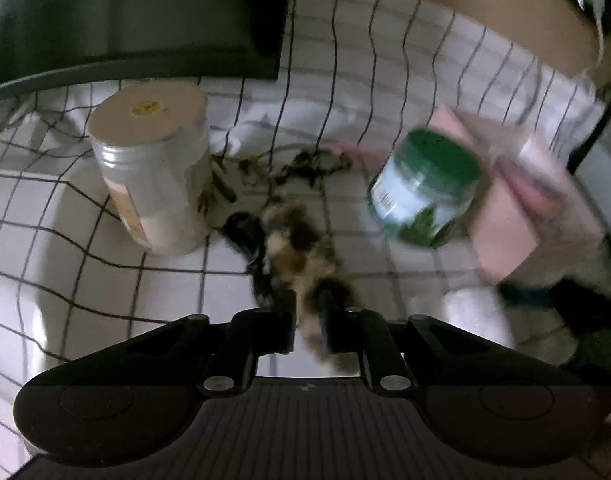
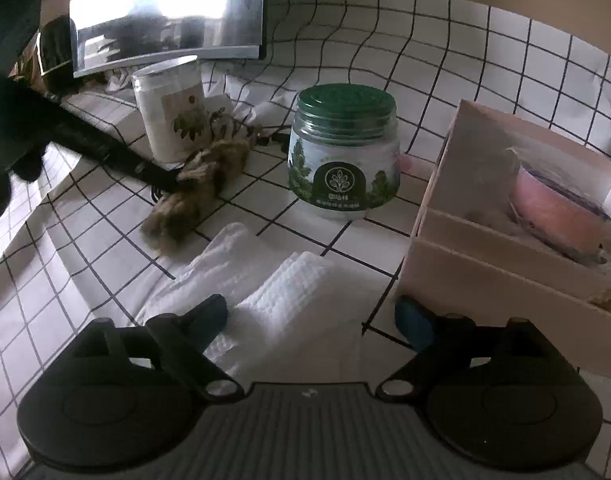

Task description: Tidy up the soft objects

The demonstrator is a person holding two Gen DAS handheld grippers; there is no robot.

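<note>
Currently my left claw (image 1: 307, 312) is clamped on the furry brown toy (image 1: 293, 236), lying on the tabletop (image 1: 177, 280) between two jars. Soft, light, compressible: pinch mid-body. My right claw (image 2: 311, 318) stands open over the limp white cloth (image 2: 281, 296); pink box (image 2: 485, 264) beyond.

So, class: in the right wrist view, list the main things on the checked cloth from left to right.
Furry brown toy → white-lidded jar → folded white towel → green-lidded jar → pink box.
</note>
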